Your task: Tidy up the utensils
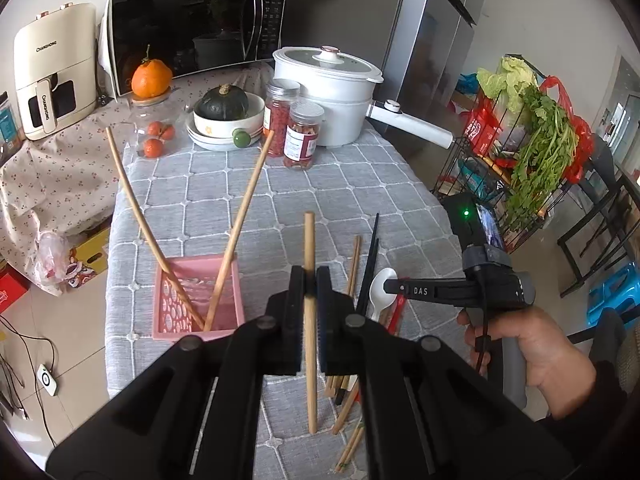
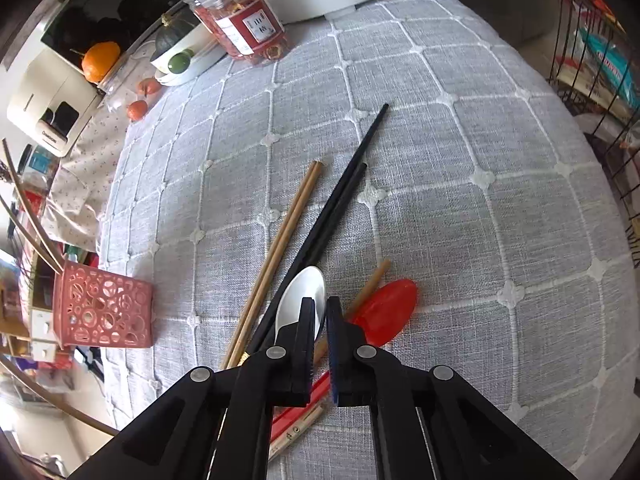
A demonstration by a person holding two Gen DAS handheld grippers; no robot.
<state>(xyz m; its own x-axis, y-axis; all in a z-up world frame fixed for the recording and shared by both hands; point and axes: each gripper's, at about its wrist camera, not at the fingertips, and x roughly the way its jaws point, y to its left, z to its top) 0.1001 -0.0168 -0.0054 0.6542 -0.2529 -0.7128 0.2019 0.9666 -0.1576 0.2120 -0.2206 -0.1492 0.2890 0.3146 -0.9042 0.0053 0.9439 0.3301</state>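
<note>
My left gripper (image 1: 310,280) pinches 1 wooden chopstick (image 1: 309,320) upright above the cloth (image 1: 320,184). At 10 o'clock, the pink basket (image 1: 236,308) holds 2 sticks (image 1: 240,220). My right gripper (image 2: 320,312), jaws barely parted and empty, hovers over the white spoon (image 2: 296,300), with the red spoon (image 2: 386,312) at 2 o'clock.

- The cream air fryer (image 1: 54,70) at the back left of the table says "CHANGHONG" on its front and again on its handle.
- The right gripper (image 1: 390,285) has "DAS" in white letters on its black side.
- The jar (image 2: 240,20) labels have writing too small to read.
</note>
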